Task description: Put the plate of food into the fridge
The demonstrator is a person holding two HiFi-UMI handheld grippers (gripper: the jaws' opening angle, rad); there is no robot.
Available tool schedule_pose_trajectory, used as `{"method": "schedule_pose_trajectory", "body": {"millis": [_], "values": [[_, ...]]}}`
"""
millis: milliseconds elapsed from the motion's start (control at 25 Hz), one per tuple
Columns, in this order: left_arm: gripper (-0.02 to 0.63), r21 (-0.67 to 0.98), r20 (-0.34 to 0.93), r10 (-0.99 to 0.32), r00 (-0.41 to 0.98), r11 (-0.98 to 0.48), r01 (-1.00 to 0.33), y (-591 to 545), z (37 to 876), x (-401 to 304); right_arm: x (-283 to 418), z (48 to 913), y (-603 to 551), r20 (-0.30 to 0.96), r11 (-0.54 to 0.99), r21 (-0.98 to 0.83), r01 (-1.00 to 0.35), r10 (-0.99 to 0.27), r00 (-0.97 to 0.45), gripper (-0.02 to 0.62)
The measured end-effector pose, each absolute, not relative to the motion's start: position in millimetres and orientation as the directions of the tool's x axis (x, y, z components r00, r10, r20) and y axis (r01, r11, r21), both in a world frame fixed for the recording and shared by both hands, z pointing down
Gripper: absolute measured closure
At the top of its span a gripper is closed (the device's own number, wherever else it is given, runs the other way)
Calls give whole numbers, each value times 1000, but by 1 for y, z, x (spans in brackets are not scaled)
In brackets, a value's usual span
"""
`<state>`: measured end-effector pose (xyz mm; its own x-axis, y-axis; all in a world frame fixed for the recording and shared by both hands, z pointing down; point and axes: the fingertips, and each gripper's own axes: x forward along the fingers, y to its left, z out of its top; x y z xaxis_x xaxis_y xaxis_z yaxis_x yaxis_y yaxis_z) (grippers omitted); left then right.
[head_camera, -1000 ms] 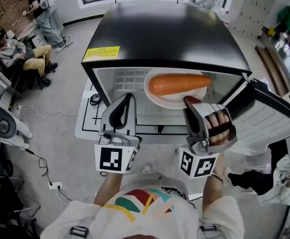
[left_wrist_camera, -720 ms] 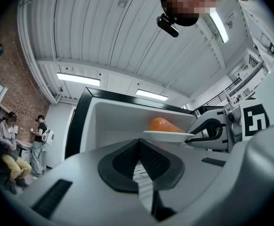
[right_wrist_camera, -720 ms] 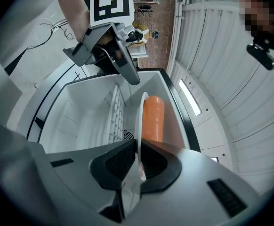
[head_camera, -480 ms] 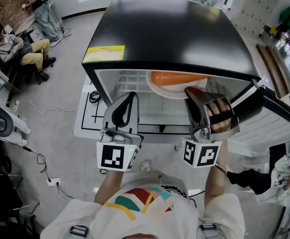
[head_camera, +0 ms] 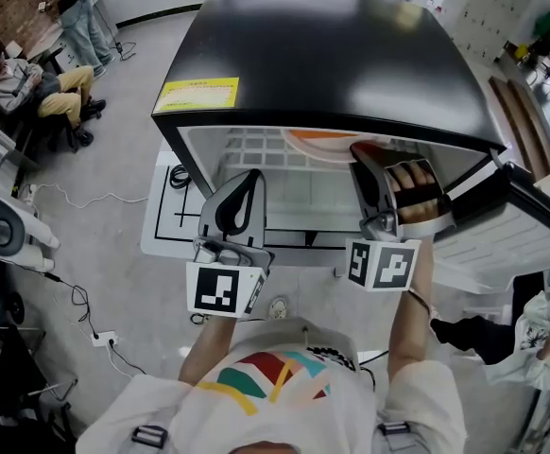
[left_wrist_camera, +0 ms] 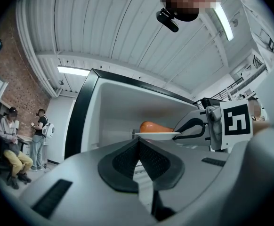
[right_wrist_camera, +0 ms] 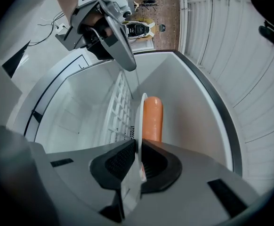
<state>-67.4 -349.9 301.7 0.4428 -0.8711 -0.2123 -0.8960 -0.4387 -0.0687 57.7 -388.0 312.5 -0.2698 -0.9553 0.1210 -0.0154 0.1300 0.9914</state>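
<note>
A white plate (head_camera: pixel 305 144) carrying a long orange piece of food (head_camera: pixel 324 134) sits mostly under the black fridge's (head_camera: pixel 322 55) top edge, inside the open compartment. My right gripper (head_camera: pixel 361 150) is shut on the plate's near rim. In the right gripper view the plate (right_wrist_camera: pixel 141 119) stands edge-on between the jaws, with the food (right_wrist_camera: pixel 152 119) beyond and the wire shelf (right_wrist_camera: pixel 120 105) beside it. My left gripper (head_camera: pixel 248 180) is shut and empty at the fridge opening, left of the plate. From the left gripper (left_wrist_camera: pixel 138 146) view, the plate (left_wrist_camera: pixel 156 135) is seen held level by the right gripper (left_wrist_camera: pixel 193 126).
The fridge door (head_camera: pixel 516 220) hangs open at the right. A person's legs (head_camera: pixel 473 334) and a white bag (head_camera: pixel 544 334) are at the lower right. People (head_camera: pixel 29 83) sit and stand at the far left. Cables (head_camera: pixel 77 301) run over the floor.
The right gripper has pushed the plate deeper into the fridge, so most of the food is now hidden under the fridge top. The left gripper has barely moved.
</note>
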Motion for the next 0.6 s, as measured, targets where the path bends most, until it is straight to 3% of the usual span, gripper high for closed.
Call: {"method": "schedule_pose_trajectory", "body": {"millis": [600], "values": [[600,-50,-190,-876,444,-442,-895,-360,309,-71,54,335,-422,288,289,957,34,-921,-264,560]]}}
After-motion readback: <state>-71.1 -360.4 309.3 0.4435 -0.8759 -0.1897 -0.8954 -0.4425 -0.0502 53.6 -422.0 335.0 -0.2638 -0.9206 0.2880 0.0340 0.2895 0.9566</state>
